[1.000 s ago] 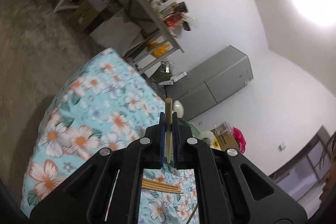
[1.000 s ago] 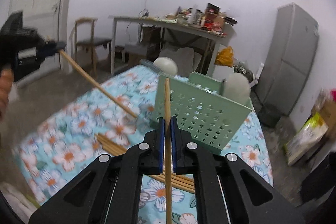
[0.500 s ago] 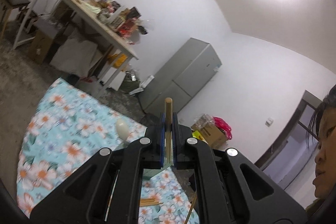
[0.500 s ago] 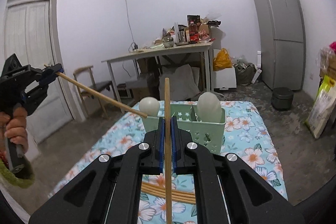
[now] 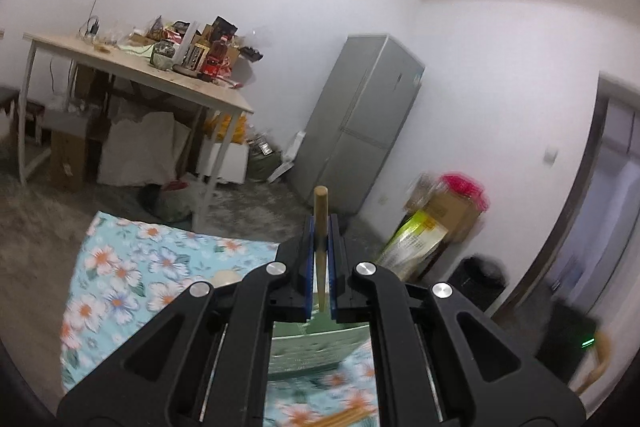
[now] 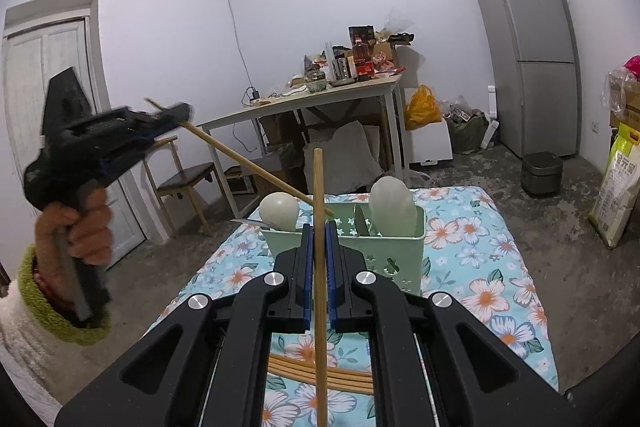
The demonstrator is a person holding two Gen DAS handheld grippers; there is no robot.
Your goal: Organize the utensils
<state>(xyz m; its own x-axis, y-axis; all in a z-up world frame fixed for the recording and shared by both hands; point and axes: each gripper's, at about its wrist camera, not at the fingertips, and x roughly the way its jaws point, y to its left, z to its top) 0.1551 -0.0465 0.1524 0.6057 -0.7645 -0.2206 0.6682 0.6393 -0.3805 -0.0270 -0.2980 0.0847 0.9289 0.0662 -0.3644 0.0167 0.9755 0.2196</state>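
Note:
My left gripper [image 5: 320, 259] is shut on a wooden chopstick [image 5: 321, 227]. In the right wrist view it [image 6: 168, 115] is held high at the left, and its chopstick [image 6: 248, 163] slants down with the tip over the green utensil basket [image 6: 384, 251]. My right gripper [image 6: 319, 259] is shut on another chopstick [image 6: 319, 235], held upright just in front of the basket. The basket holds two white spoons [image 6: 390, 203] and metal utensils. Several chopsticks [image 6: 316, 375] lie on the floral cloth under my right gripper.
The floral-covered table [image 6: 480, 267] carries the basket. Behind stand a cluttered wooden table [image 6: 320, 95], a chair [image 6: 184, 183], a grey fridge [image 6: 528, 51], a dark bin [image 6: 542, 173] and bags on the floor.
The left gripper has risen and swung right, bringing its chopstick tip from the cloth to above the basket. The right gripper has tilted up and backed off slightly.

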